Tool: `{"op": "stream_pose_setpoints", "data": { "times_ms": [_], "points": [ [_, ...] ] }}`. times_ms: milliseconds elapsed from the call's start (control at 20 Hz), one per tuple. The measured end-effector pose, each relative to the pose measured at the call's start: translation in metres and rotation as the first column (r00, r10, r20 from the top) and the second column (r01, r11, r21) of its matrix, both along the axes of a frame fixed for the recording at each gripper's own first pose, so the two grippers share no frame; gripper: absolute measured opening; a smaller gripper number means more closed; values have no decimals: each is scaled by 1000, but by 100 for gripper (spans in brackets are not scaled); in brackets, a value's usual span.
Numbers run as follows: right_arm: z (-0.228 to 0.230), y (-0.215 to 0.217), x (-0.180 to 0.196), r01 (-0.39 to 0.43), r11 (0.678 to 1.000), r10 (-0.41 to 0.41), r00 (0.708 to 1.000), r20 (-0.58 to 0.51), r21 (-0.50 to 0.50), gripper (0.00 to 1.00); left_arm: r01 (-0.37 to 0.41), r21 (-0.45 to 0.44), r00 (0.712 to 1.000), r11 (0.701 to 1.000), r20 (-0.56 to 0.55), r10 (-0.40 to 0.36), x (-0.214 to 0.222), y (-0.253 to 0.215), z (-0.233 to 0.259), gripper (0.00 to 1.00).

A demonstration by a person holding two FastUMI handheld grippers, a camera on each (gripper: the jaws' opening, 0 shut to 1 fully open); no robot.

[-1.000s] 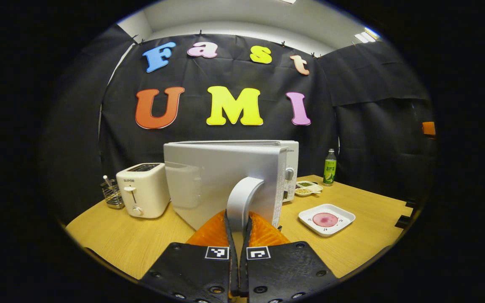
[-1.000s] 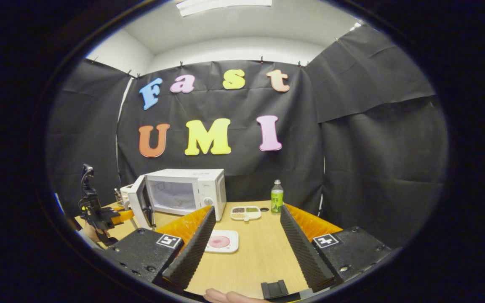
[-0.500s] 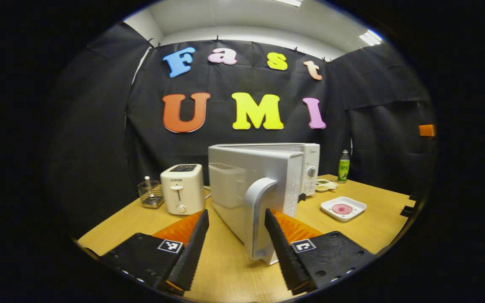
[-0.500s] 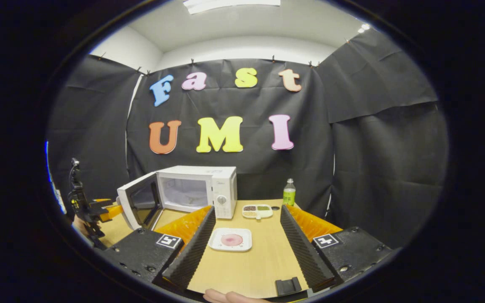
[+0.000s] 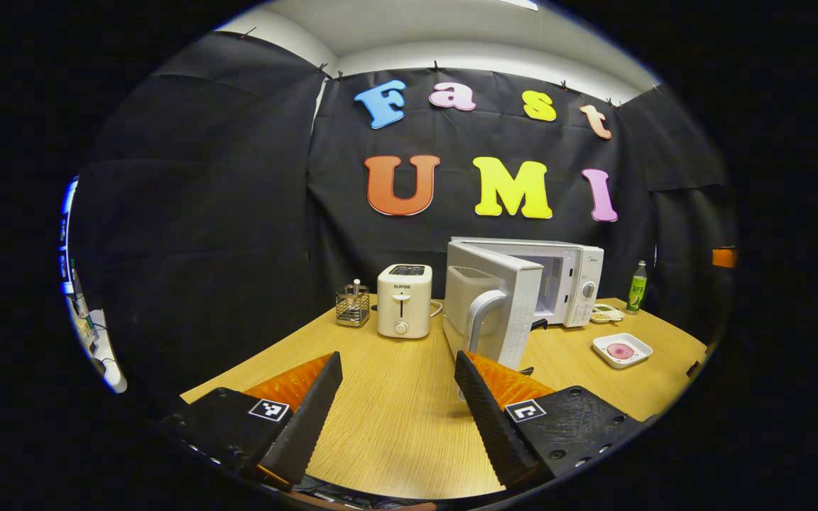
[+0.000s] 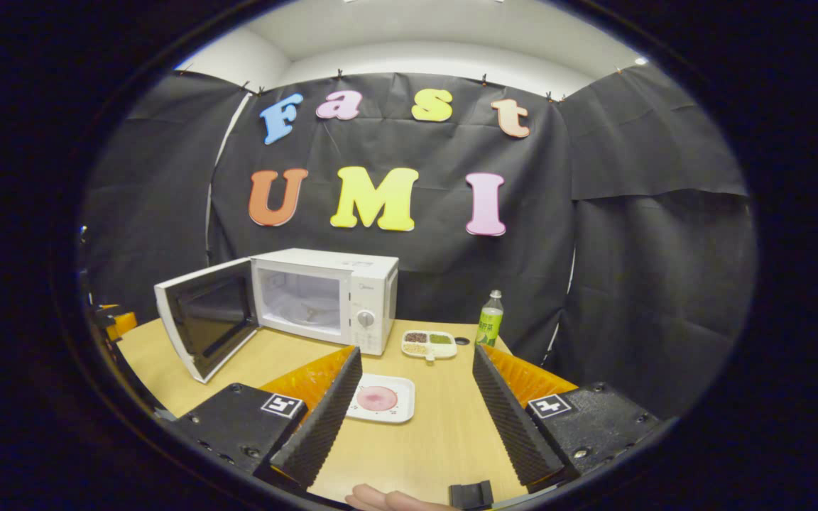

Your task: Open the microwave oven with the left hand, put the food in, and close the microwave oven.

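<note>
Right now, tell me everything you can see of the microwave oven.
The microwave oven is a white box standing upright on the wooden table, at the back near the black cloth wall. Its door is swung wide open to the left on its hinge, with a dark window inside and a pale curved handle outside. The white cavity looks empty. A panel with a round knob sits on its right. Neither hand-held gripper touches it.

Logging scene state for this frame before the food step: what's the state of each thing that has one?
White microwave oven: door swung wide open, cavity empty.
White square plate with pink food: on the wooden table, not gripped.
Left gripper: open, holding nothing.
Right gripper: open, holding nothing.
Green bottle: upright, capped.
White toaster: lever up.
</note>
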State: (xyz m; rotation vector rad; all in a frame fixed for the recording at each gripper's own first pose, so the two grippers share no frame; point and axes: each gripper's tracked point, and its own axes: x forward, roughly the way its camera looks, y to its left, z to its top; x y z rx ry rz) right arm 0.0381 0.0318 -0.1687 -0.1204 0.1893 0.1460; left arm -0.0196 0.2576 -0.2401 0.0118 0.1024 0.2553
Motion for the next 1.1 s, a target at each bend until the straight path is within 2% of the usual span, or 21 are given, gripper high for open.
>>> {"op": "stream_pose_setpoints", "data": {
  "times_ms": [100, 200, 250, 300, 400, 450, 550, 600, 650, 750, 800, 950, 1000, 1100],
  "points": [
    [-20, 6, 30, -21, 1000, 19, 996, -82, -21, 94, -26, -20, 1000, 999, 12, 26, -10, -8, 6, 95],
    [-50, 6, 62, -29, 999, 22, 979, -203, -33, 94, -26, -52, 999, 998, 21, 27, -10, -23, 15, 94],
    [-66, 7, 78, -41, 998, 28, 963, -269, -43, 95, -21, -55, 1000, 998, 21, 22, -8, -29, 18, 94],
    [-79, 11, 90, -59, 997, 41, 942, -334, -46, 100, -14, -45, 1000, 999, 26, 15, -7, -35, 24, 94],
    [-101, 17, 116, -92, 995, 70, 895, -441, -28, 100, -33, 3, 998, 999, 52, 32, -3, -39, 41, 94],
    [-115, 15, 126, -96, 995, 78, 864, -497, -11, 99, -34, 13, 997, 999, 67, 33, -2, -43, 50, 94],
    [-144, 12, 141, -72, 997, 82, 783, -617, 41, 96, -19, -1, 996, 1000, 90, 19, 2, -58, 65, 93],
    [-157, 11, 147, -65, 996, 88, 734, -673, 59, 92, -11, -3, 994, 1000, 109, 11, 3, -64, 75, 93],
    [-173, 10, 153, -58, 996, 94, 689, -718, 75, 82, -8, -2, 991, 1000, 130, 8, 3, -69, 84, 93],
    [-198, 5, 164, -51, 995, 100, 617, -781, 87, 82, -6, 10, 990, 1000, 143, 5, 6, -79, 92, 93],
    [-208, 5, 167, -55, 993, 116, 585, -802, 104, 67, -8, 14, 989, 1000, 147, 6, 8, -84, 95, 93],
    [-230, 12, 165, -57, 982, 183, 488, -853, 178, 58, 16, 20, 991, 1000, 135, -18, 12, -105, 98, 93],
    [-235, 12, 165, -47, 981, 187, 456, -870, 187, 49, 19, 28, 991, 999, 130, -23, 11, -111, 99, 93],
    [-242, 17, 166, -51, 975, 219, 399, -890, 217, 39, 44, 28, 991, 999, 125, -47, 12, -122, 101, 93]
  ]
}}
